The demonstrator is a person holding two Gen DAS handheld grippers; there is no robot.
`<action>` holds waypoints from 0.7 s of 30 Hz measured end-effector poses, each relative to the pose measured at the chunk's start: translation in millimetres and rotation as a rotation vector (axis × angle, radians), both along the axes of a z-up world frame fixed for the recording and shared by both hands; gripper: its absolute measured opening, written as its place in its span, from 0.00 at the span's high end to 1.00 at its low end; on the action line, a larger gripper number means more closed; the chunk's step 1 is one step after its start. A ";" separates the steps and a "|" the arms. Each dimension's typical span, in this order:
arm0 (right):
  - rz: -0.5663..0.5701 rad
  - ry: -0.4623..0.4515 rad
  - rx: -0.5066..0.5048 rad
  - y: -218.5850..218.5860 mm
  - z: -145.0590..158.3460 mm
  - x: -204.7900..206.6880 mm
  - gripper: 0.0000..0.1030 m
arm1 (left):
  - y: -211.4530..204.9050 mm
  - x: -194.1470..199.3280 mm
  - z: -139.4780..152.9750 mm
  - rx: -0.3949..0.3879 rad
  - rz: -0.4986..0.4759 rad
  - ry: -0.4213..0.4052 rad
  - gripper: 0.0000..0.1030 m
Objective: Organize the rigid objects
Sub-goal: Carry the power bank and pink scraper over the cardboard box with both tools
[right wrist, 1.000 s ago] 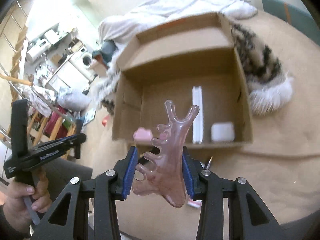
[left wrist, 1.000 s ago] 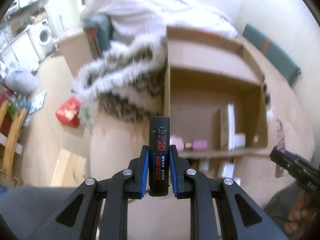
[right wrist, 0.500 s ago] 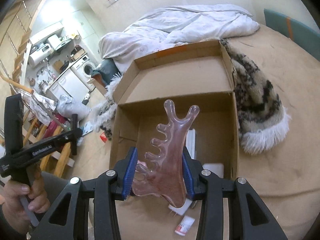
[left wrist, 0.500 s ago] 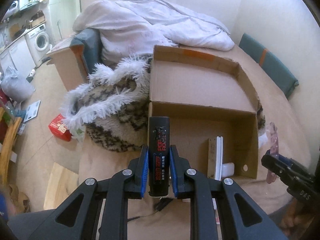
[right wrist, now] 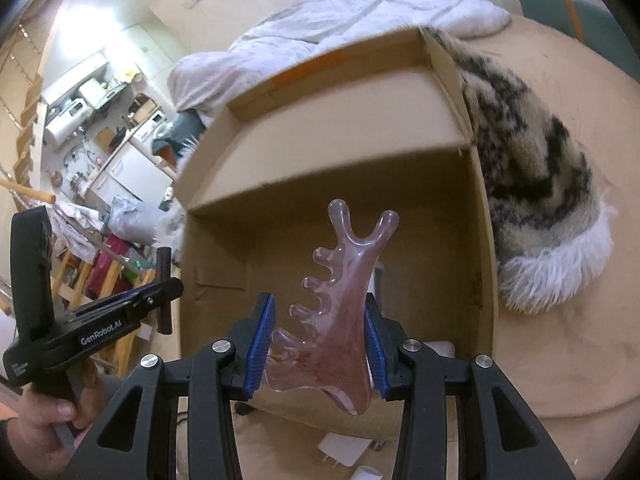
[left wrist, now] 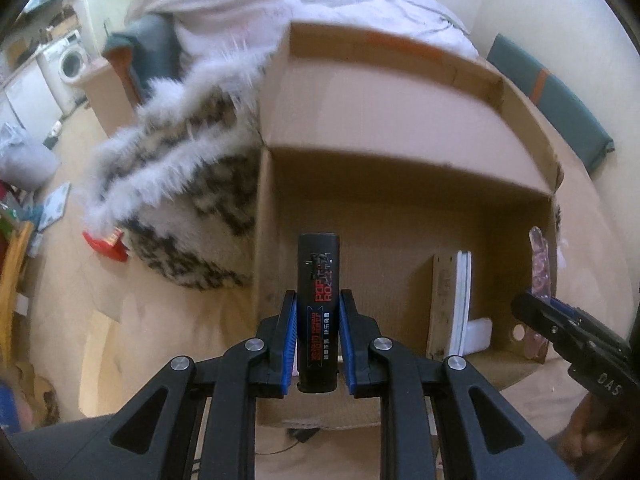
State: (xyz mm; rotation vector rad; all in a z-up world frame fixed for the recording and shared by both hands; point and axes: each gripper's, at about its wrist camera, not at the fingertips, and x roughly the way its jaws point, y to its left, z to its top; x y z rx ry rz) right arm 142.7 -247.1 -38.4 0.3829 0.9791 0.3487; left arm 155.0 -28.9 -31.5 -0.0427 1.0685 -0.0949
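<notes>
My left gripper (left wrist: 318,312) is shut on a black tube with red lettering (left wrist: 318,304), held upright over the near left part of an open cardboard box (left wrist: 400,128). My right gripper (right wrist: 320,332) is shut on a translucent pink comb-shaped massage tool (right wrist: 336,312), held over the same box (right wrist: 344,92). The right gripper (left wrist: 560,320) also shows at the right edge of the left wrist view, and the left gripper (right wrist: 120,312) at the left of the right wrist view. A flat white item (left wrist: 462,292) and a white block (left wrist: 478,334) lie inside the box.
A black-and-white fur blanket (left wrist: 188,184) lies against the box's left side, shown on the right in the right wrist view (right wrist: 536,184). A white duvet (right wrist: 340,20) lies behind the box. Small white items (right wrist: 344,446) lie on the tan cover before it.
Both grippers have moved forward and down toward the box, which now fills more of each view. Each still holds its object.
</notes>
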 end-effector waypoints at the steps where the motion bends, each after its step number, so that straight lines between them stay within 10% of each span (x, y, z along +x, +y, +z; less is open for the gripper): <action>1: 0.000 0.008 -0.015 0.9 -3.8 1.0 0.57 | -1.8 0.8 -6.0 0.009 -0.003 0.003 0.83; 21: -0.014 0.143 -0.146 14.1 -43.2 20.8 0.57 | -11.0 -0.3 -44.6 0.043 -0.040 0.036 0.83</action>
